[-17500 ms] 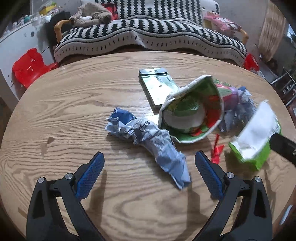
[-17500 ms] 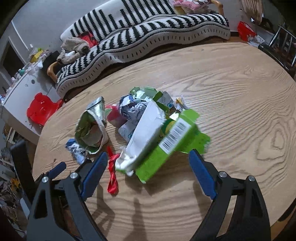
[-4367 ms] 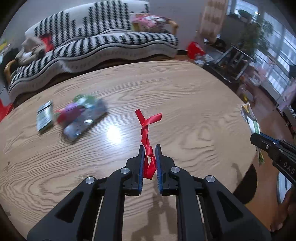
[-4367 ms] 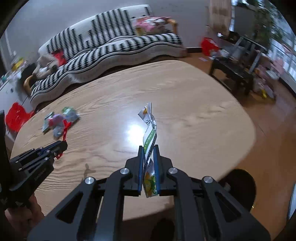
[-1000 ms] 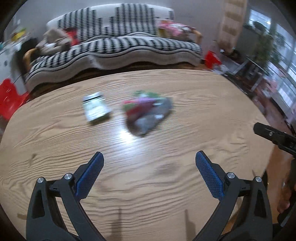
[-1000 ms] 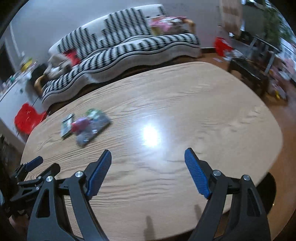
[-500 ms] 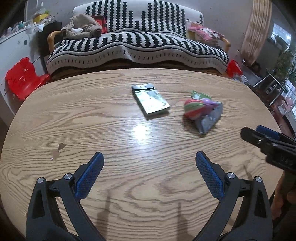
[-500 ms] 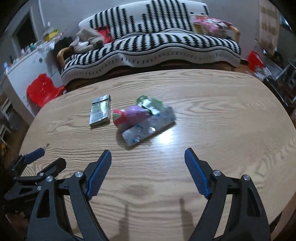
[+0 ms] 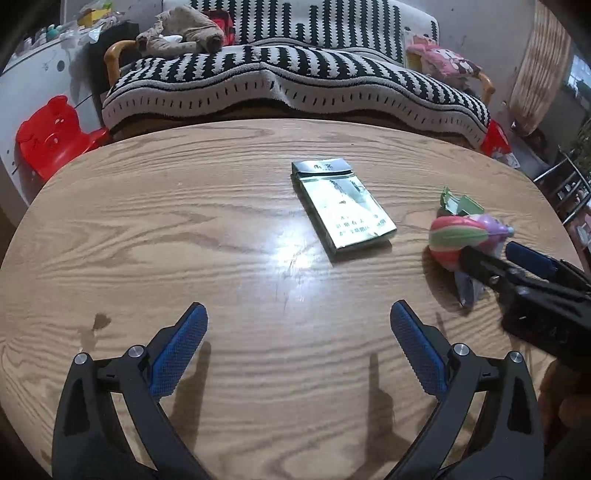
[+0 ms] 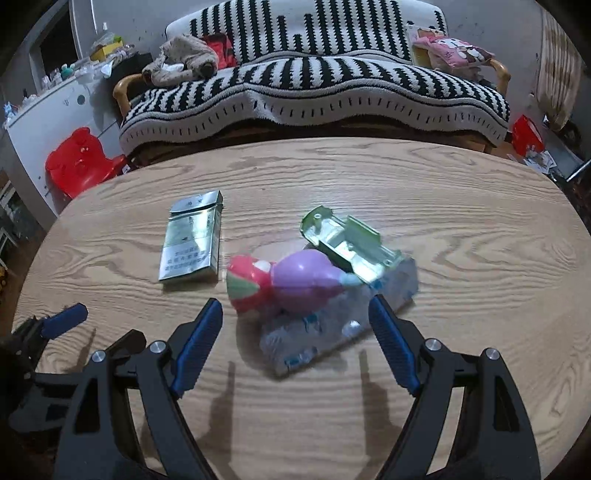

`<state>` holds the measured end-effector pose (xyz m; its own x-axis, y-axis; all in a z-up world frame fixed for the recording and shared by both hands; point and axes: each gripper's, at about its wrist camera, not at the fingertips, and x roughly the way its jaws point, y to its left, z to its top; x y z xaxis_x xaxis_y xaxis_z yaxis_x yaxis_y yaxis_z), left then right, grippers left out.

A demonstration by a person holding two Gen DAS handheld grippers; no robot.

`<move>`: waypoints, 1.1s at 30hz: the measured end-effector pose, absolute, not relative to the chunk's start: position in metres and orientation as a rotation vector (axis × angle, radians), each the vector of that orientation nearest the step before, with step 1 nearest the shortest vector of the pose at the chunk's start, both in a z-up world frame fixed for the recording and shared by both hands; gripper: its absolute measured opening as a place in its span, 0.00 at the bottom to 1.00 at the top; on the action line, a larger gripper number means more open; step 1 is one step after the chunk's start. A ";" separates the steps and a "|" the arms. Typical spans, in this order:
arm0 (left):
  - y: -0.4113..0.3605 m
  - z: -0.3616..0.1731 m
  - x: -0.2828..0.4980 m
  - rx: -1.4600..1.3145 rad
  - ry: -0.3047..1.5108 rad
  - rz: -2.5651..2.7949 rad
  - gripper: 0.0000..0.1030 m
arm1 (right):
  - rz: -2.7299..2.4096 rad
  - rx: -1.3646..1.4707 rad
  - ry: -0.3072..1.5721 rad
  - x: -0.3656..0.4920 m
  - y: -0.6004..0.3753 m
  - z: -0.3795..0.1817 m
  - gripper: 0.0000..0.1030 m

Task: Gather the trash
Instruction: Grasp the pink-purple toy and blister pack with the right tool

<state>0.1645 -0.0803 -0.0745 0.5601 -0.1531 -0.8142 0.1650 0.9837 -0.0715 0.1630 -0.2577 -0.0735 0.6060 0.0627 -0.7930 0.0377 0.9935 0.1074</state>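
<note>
A silver-green cigarette pack [image 9: 343, 205] lies flat on the round wooden table [image 9: 184, 229]; it also shows in the right wrist view [image 10: 192, 238]. A pile of trash lies to its right: a pink, green and purple wrapper [image 10: 284, 280], a torn green carton [image 10: 347, 240] and a grey blister sheet [image 10: 332, 325]. The wrapper also shows in the left wrist view [image 9: 461, 236]. My left gripper [image 9: 295, 343] is open and empty, short of the pack. My right gripper [image 10: 295, 332] is open, its jaws either side of the pile's near end.
A black-and-white striped sofa [image 9: 295, 81] stands behind the table with a plush toy [image 9: 181, 33] on it. A red plastic stool [image 9: 51, 136] stands at the left. The right gripper reaches in at the right of the left wrist view [image 9: 517, 269].
Both grippers have moved forward toward the trash. The pack and the pile now look closer and larger. The right gripper has come up to the pile.
</note>
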 end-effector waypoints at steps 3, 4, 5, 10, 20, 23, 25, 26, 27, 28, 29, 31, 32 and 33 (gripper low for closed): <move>-0.084 -0.077 0.174 0.013 0.961 -0.191 0.94 | 0.005 0.103 0.914 0.174 -0.254 -0.077 0.79; -0.085 -0.078 0.178 0.012 0.964 -0.193 0.94 | 0.006 0.101 0.912 0.176 -0.253 -0.078 0.79; -0.085 -0.079 0.182 0.013 0.973 -0.192 0.94 | 0.005 0.094 0.907 0.180 -0.252 -0.078 0.79; -0.089 -0.087 0.194 -0.003 0.996 -0.183 0.94 | 0.006 0.071 0.901 0.188 -0.254 -0.079 0.68; -0.115 -0.092 0.212 -0.034 0.981 -0.173 0.93 | 0.057 0.189 0.852 0.156 -0.291 -0.047 0.58; -0.126 -0.094 0.218 -0.010 0.962 -0.130 0.94 | 0.068 0.196 0.845 0.147 -0.296 -0.042 0.58; -0.131 -0.095 0.221 0.004 0.955 -0.109 0.93 | 0.087 0.197 0.844 0.139 -0.298 -0.040 0.58; -0.133 -0.096 0.221 0.009 0.952 -0.096 0.93 | 0.098 0.192 0.843 0.136 -0.299 -0.039 0.58; -0.135 -0.096 0.221 0.009 0.949 -0.089 0.93 | 0.105 0.187 0.843 0.133 -0.300 -0.038 0.58; -0.138 -0.096 0.221 0.012 0.945 -0.089 0.92 | 0.114 0.181 0.846 0.131 -0.301 -0.038 0.58; -0.139 -0.096 0.220 0.017 0.941 -0.087 0.83 | 0.118 0.170 0.851 0.127 -0.302 -0.038 0.58; -0.145 -0.093 0.216 0.054 0.921 -0.082 0.55 | 0.121 0.161 0.853 0.120 -0.304 -0.037 0.58; -0.147 -0.092 0.216 0.065 0.926 -0.086 0.55 | 0.128 0.167 0.855 0.115 -0.308 -0.036 0.58; -0.148 -0.091 0.214 0.057 0.935 -0.097 0.55 | 0.134 0.169 0.853 0.111 -0.309 -0.035 0.58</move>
